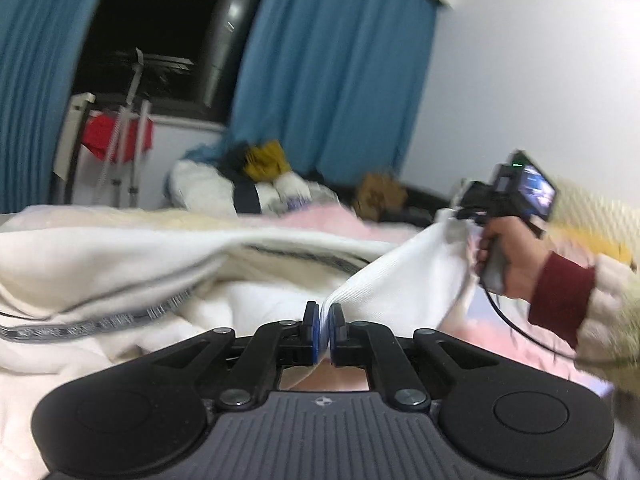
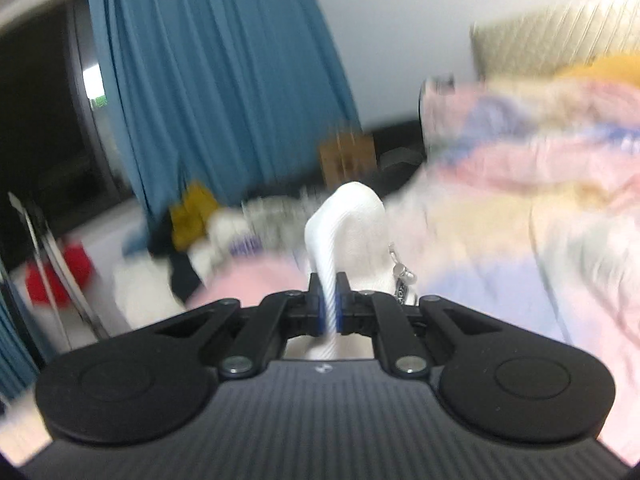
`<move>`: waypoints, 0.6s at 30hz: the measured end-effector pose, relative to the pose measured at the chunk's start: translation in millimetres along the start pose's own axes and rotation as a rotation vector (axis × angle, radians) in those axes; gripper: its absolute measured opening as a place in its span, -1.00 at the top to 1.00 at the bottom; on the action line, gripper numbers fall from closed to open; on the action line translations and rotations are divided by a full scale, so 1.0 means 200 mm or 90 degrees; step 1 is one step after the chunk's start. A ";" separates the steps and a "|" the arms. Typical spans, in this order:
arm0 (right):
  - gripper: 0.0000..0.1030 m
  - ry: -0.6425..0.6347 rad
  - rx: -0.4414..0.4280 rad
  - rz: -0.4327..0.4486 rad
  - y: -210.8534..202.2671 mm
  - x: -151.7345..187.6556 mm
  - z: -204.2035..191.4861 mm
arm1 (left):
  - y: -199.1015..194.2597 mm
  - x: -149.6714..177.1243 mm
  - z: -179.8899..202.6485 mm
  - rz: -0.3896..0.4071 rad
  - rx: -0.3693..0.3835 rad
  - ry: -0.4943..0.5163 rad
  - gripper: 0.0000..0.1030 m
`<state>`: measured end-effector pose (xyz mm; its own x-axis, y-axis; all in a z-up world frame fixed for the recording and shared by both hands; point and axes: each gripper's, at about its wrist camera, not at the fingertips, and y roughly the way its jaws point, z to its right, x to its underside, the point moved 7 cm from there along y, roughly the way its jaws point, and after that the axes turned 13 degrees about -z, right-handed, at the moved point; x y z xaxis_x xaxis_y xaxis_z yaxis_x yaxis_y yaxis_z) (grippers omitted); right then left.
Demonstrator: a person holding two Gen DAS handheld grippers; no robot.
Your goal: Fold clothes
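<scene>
A white garment (image 1: 120, 264) with dark printed trim bands lies bunched on a bed. My left gripper (image 1: 325, 314) is shut on its ribbed hem, which stretches right to my right gripper (image 1: 460, 212), held in a hand. In the right wrist view my right gripper (image 2: 329, 292) is shut on a ribbed white fold of the garment (image 2: 352, 220); a metal zipper pull (image 2: 402, 272) hangs just right of it. Both views are motion-blurred.
A pastel pink, yellow and blue bedspread (image 2: 540, 208) covers the bed. A pile of clothes (image 1: 256, 180) lies beyond it. Blue curtains (image 1: 332, 72) frame a dark window. A rack with a red cloth (image 1: 116, 136) stands at left. A brown box (image 1: 380, 194) sits by the wall.
</scene>
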<state>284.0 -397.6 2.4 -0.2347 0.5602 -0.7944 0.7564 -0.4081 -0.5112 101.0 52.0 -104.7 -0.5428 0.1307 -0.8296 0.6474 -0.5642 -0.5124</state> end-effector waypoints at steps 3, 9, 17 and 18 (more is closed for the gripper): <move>0.83 -0.022 0.004 -0.043 0.21 0.10 0.03 | 0.04 0.03 0.00 -0.025 -0.004 -0.007 0.84; 0.79 -0.064 -0.038 -0.048 0.26 0.17 -0.04 | 0.13 0.08 -0.01 -0.075 -0.013 -0.021 0.64; 0.82 0.057 -0.073 -0.063 0.05 0.12 0.10 | 0.11 0.11 -0.05 -0.119 -0.020 -0.076 0.13; 0.82 0.069 -0.074 -0.064 0.02 0.11 0.12 | 0.07 0.11 -0.05 -0.120 -0.022 -0.089 0.04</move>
<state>267.0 -404.0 -25.7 -0.2503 0.6710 -0.6980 0.7997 -0.2632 -0.5397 104.4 55.1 -133.1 -0.7229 0.1155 -0.6813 0.5442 -0.5123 -0.6643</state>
